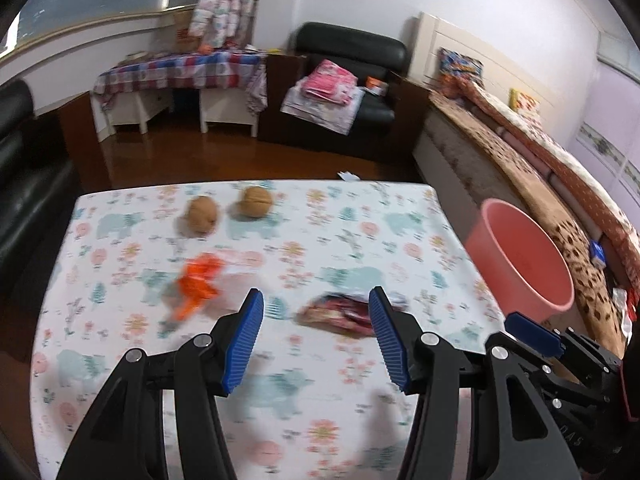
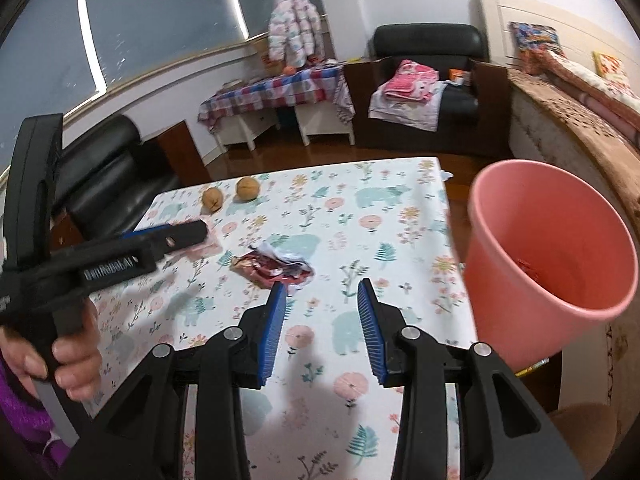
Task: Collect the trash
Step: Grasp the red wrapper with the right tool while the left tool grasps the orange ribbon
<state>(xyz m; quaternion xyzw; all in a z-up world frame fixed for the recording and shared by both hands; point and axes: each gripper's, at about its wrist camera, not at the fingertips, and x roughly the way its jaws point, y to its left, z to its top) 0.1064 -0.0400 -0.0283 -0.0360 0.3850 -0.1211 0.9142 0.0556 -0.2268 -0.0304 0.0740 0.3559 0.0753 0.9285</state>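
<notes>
Nearest the lens of my left wrist view, my left tool (image 1: 316,304) hangs over the table (image 1: 120,360), its two blue ribbed pads spread wide with nothing between them. Beyond its right pad lies a crumpled red and brown wrapper (image 1: 340,314) flat on the patterned cloth. To the left of the left pad lies a crumpled orange wrapper (image 1: 198,284), blurred in this view, apart from both pads. At the far edge of the table two brown walnuts (image 1: 230,208) sit close together without clearly touching.

In the right wrist view, my right tool (image 2: 322,292) also stands open and empty above the cloth, its pads less widely spread. The red and brown wrapper (image 2: 272,270) lies just ahead of its left pad, with pale torn paper on its near side. My left tool (image 2: 168,234) enters this view from the left, held by my left hand (image 2: 68,356), and hides the place where the orange wrapper lies. The walnuts (image 2: 230,194) show beyond it.

A pink bin (image 2: 548,256) stands off the right edge of the table, beside the bed (image 2: 580,132); its mouth tilts toward the camera, and something small and dark lies inside that I cannot identify.
</notes>
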